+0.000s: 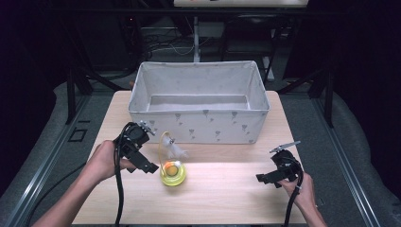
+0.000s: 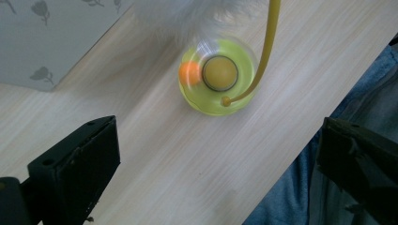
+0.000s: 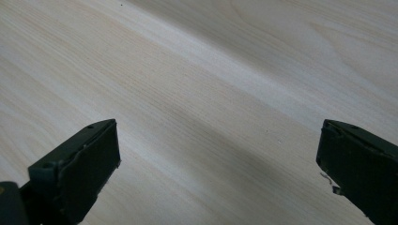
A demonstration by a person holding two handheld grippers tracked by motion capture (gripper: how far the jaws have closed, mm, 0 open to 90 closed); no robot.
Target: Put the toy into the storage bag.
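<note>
A yellow-green cat toy [image 1: 173,173] stands on the wooden table [image 1: 222,198] in front of the bin. It is a clear round base holding an orange ball [image 2: 189,73], with a curved yellow wand [image 2: 265,51] that carries a white feather [image 1: 178,151]. My left gripper [image 1: 144,161] hovers just left of the toy, jaws wide open, nothing between them. In the left gripper view the toy [image 2: 218,77] lies ahead of the jaws, apart from them. My right gripper [image 1: 269,178] is held open over bare wood at the right, far from the toy.
A large grey fabric bin [image 1: 198,101] with a small printed pattern stands open at the back of the table. The table's front edge [image 2: 300,154] runs close to the toy, with blue denim [image 2: 338,187] below it. Dark floor and metal frames surround the table.
</note>
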